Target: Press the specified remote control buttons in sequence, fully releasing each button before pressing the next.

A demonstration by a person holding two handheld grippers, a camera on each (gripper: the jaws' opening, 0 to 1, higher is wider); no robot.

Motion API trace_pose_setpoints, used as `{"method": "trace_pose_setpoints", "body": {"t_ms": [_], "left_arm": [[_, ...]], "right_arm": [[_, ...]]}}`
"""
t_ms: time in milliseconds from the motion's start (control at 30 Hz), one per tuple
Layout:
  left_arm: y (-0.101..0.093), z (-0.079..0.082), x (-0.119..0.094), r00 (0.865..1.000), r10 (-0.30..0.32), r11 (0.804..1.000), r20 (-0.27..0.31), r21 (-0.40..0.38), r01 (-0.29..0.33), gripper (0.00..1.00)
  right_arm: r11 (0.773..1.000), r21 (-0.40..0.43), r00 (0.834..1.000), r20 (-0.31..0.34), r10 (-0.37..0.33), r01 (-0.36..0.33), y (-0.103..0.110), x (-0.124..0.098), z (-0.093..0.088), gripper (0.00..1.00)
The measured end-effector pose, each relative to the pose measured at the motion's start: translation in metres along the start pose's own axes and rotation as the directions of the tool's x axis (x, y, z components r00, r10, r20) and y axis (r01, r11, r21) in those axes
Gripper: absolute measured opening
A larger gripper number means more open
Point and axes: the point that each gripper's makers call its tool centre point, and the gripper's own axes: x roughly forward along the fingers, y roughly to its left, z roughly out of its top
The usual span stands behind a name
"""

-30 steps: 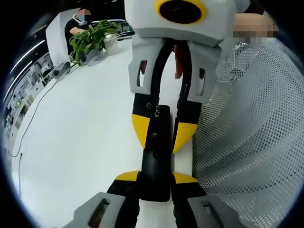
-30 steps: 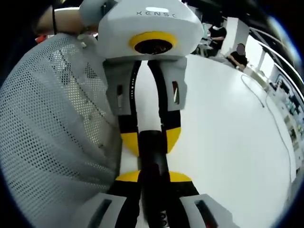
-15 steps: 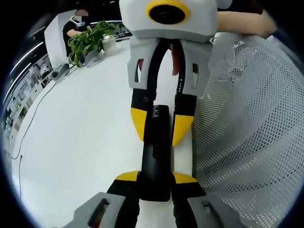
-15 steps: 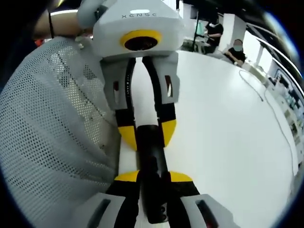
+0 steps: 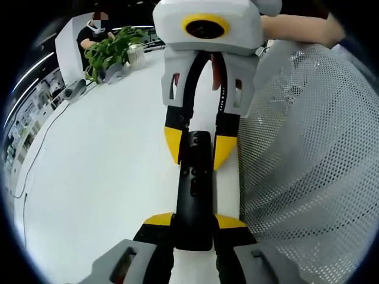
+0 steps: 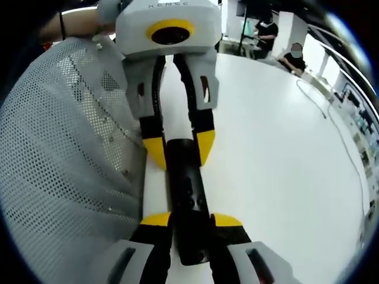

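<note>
- The remote control (image 5: pixel 194 195) is a slim black bar held level above the white desk (image 5: pixel 100 160), one end in each of the facing tongs.
- The left tongs (image 5: pixel 194 228) are closed on the near end of the remote in the left gripper view; the right tongs (image 6: pixel 190 228) are clamped on its other end in the right gripper view.
- A perforated white mesh (image 5: pixel 308 148), probably a chair back, stands just beside the remote.
- A potted plant (image 5: pixel 109 50) stands at the far end of the desk.
- Judgement: this is a holding stage; no jaw tip rests on a button.
- Next, one pair of tongs likely must let go and bring a tip squarely onto the target button, then lift clear.
</note>
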Motion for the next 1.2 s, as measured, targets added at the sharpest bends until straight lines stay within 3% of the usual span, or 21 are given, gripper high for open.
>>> {"method": "trace_pose_setpoints", "body": {"t_ms": [500,1067,1133,1200], "left_arm": [[0.000,0.000,0.000,1.000,0.000,1.000,0.002,-0.008,0.000,0.25],[0.000,0.001,0.001,1.000,0.000,1.000,-0.013,-0.005,0.000,0.25],[0.001,0.003,0.001,1.000,-0.001,0.999,-0.008,-0.045,0.001,0.29],[0.002,0.003,0.001,1.000,0.007,0.997,-0.005,-0.075,-0.007,0.41]], "right_arm": [[1.000,-0.016,1.000,-0.028,-0.006,0.005,-0.001,-0.004,-0.015,0.23],[1.000,-0.013,0.999,-0.034,-0.003,0.003,-0.002,-0.004,-0.015,0.22],[1.000,-0.006,0.999,-0.031,-0.005,0.005,-0.002,-0.004,-0.015,0.22],[1.000,0.001,1.000,-0.031,-0.006,0.006,-0.003,-0.004,-0.015,0.22]]}}
